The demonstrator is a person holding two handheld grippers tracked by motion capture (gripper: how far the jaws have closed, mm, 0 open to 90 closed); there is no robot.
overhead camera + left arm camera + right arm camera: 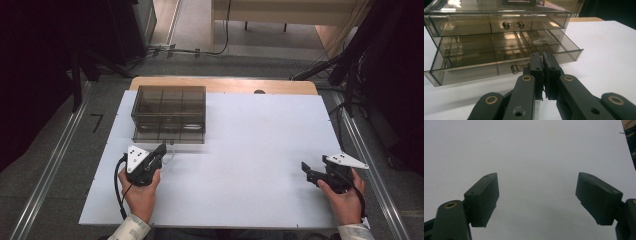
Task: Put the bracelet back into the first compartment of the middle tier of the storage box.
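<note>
Smoky clear plastic against matt white board

The drawer box is glossy, tinted see-through plastic; the table top looks matt, smooth white; the left gripper is matt black plastic.

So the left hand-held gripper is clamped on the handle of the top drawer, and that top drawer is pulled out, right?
Not the top one. In the left gripper view, the left hand-held gripper is closed at the handle of the bottom drawer, which is pulled out; the top drawer is shut.
</note>
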